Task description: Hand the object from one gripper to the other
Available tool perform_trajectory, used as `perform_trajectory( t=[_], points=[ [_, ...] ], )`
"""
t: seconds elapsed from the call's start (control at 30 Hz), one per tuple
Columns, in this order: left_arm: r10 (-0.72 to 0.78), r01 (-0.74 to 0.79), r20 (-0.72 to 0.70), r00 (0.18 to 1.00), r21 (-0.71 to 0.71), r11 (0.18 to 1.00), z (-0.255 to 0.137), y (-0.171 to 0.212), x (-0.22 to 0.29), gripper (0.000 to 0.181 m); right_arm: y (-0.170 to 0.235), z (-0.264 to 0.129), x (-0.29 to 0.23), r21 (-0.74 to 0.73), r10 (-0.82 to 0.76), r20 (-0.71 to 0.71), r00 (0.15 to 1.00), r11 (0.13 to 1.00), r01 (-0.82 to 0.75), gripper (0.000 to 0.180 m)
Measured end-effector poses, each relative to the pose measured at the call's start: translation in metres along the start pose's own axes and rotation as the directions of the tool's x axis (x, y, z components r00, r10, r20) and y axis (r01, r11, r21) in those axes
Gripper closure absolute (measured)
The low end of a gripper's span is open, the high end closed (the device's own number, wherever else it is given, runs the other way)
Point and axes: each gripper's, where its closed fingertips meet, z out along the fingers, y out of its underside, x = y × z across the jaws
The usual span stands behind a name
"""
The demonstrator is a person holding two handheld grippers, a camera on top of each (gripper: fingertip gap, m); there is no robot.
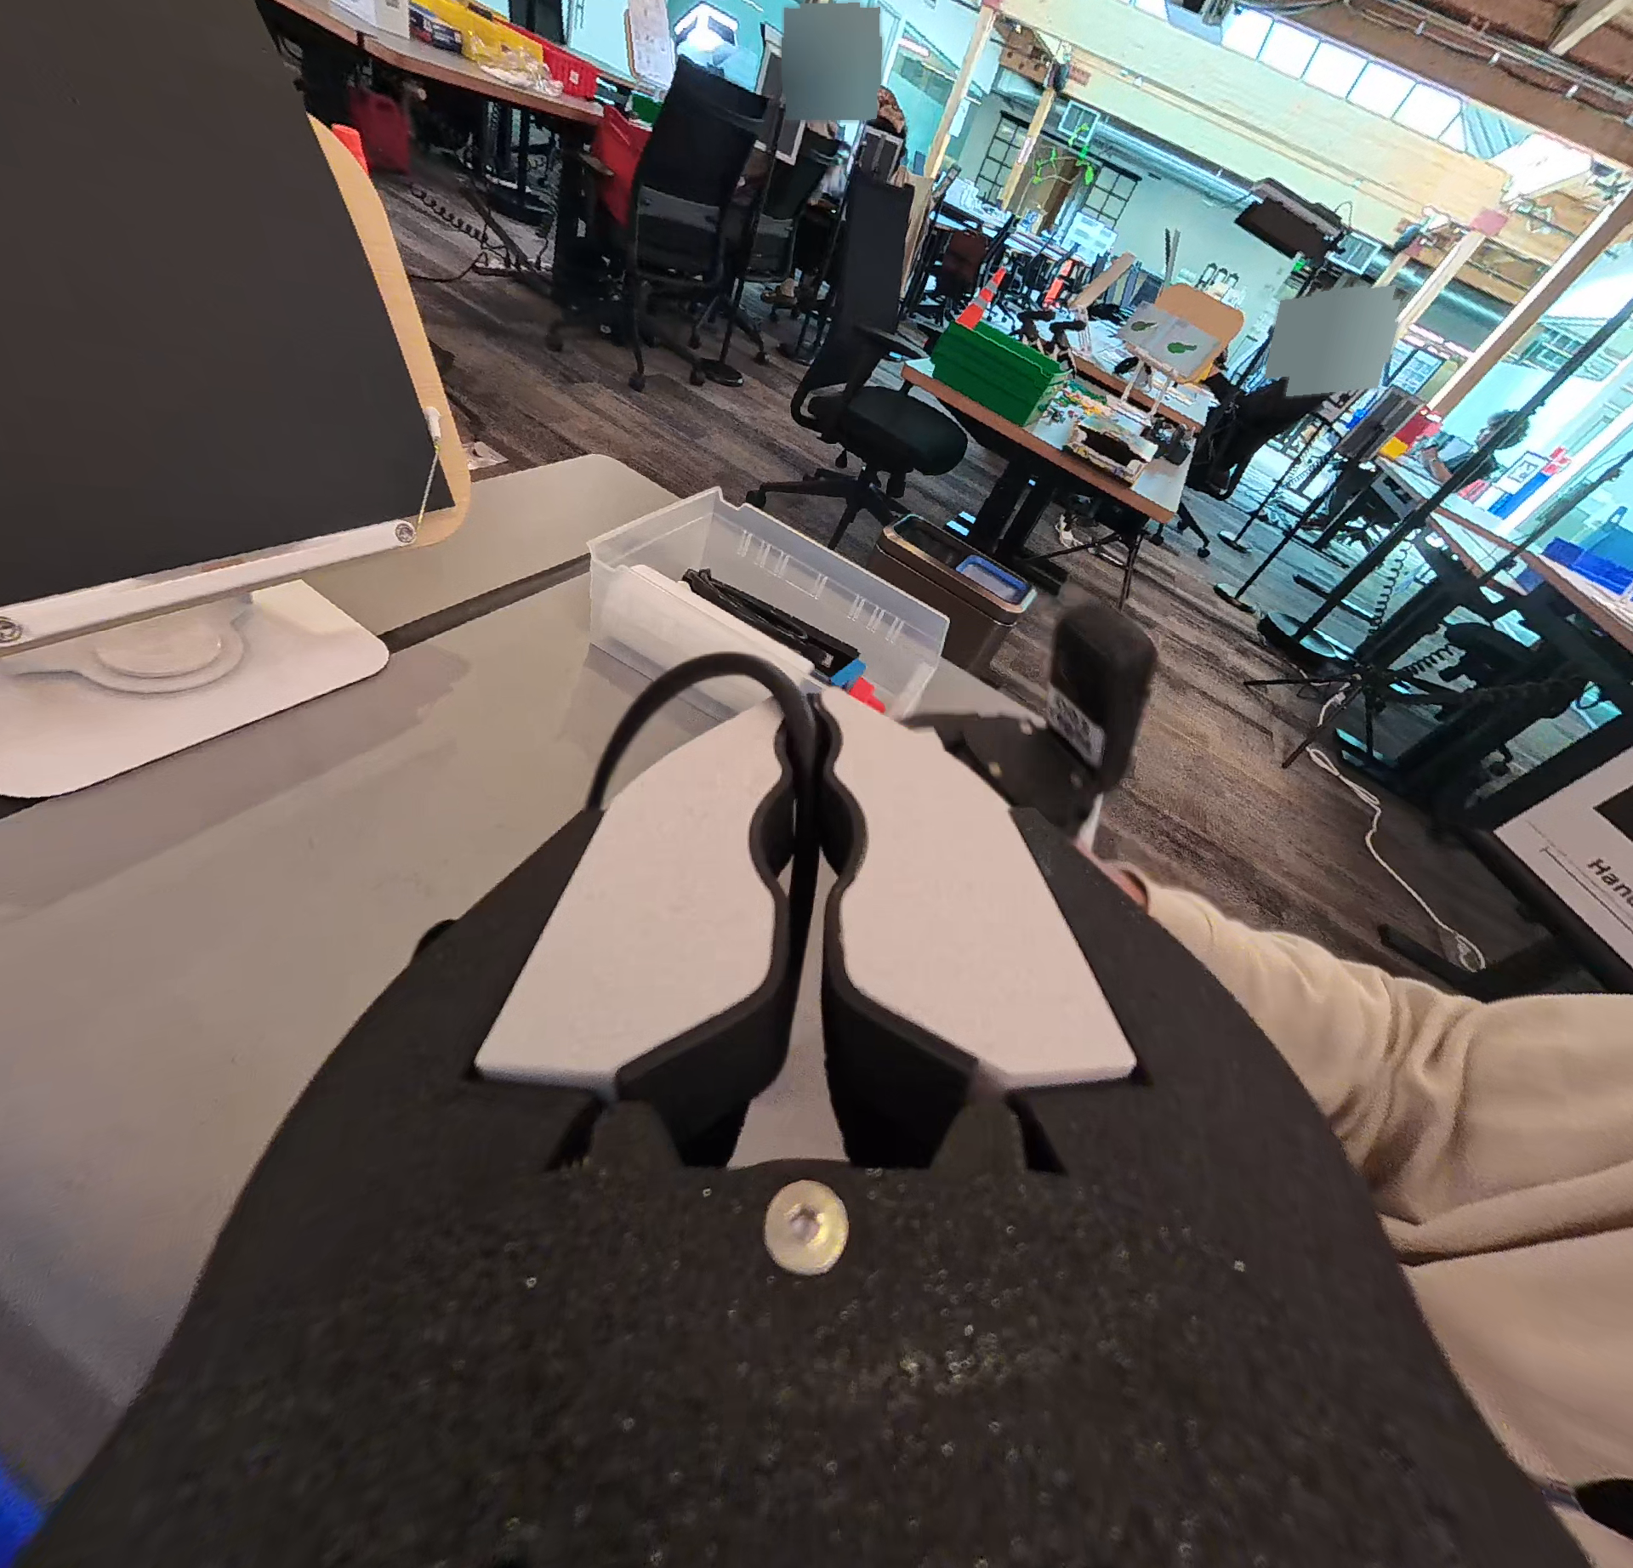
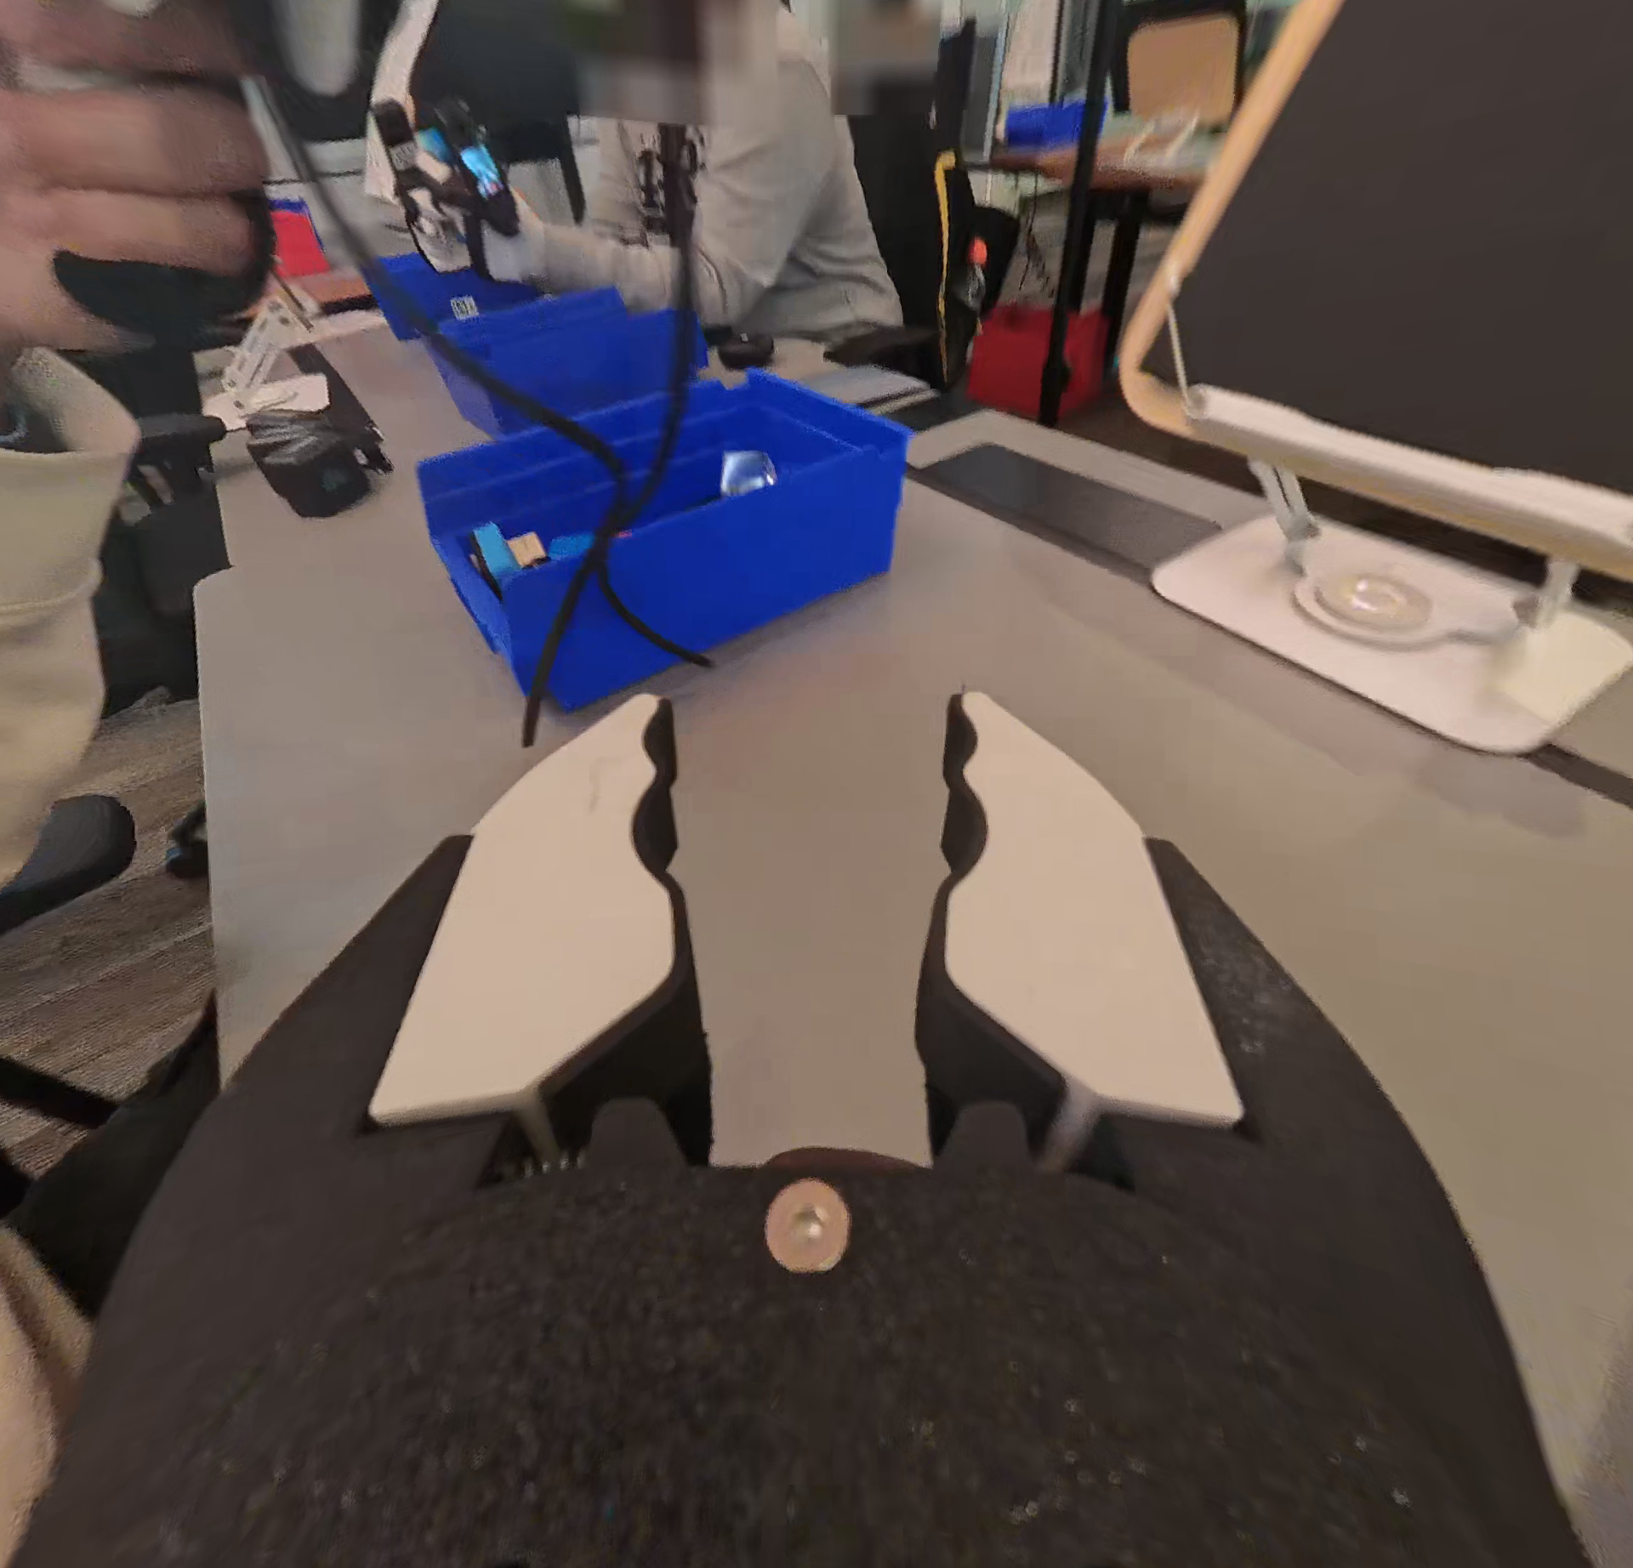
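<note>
In the left wrist view our left gripper (image 1: 817, 713) is clenched on a thin black cable (image 1: 689, 673), which loops out at centre frame above the grey table (image 1: 265, 951). In the right wrist view our right gripper (image 2: 808, 708) stands spread and empty at lower centre; the cable (image 2: 610, 501) dangles at centre frame in front of the blue bin (image 2: 707, 571). To receive well, we judge we should bring the spread fingers around the hanging strands, close firmly, and only then let the left release.

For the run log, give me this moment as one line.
left gripper: shut on black cable | right gripper: open, empty | handover: pending
</note>
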Motion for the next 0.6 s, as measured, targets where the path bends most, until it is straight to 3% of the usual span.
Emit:
perform_trajectory(
  t=[0.1, 0.2, 0.4, 0.5, 0.6],
  points=[
    [0.002, -0.002, 0.008, 1.0, -0.001, 1.0, 0.004, 0.002, 0.0, 0.181, 0.002, 0.027, -0.035, 0.056, -0.012, -0.094, 0.996, 0.998, 0.017, 0.114],
    [-0.004, 0.004, 0.001, 1.0, -0.007, 1.0, 0.008, 0.005, 0.001, 0.181, 0.005, 0.056, -0.067, 0.09, 0.011, -0.086, 0.996, 0.996, -0.003, 0.103],
    [-0.024, 0.024, -0.039, 0.999, -0.014, 1.0, 0.018, 0.012, 0.011, 0.181, -0.027, 0.07, -0.055, 0.144, 0.03, -0.231, 0.973, 0.99, 0.003, 0.098],
    [-0.019, 0.017, -0.058, 0.998, -0.022, 1.0, 0.022, 0.014, 0.018, 0.181, -0.028, 0.074, -0.051, 0.096, -0.022, -0.267, 0.963, 0.994, 0.049, 0.115],
    [-0.019, 0.017, -0.077, 0.997, -0.022, 1.0, 0.023, 0.013, 0.023, 0.181, -0.025, 0.071, -0.044, 0.064, -0.075, -0.292, 0.954, 0.993, 0.097, 0.147]
  ],
)
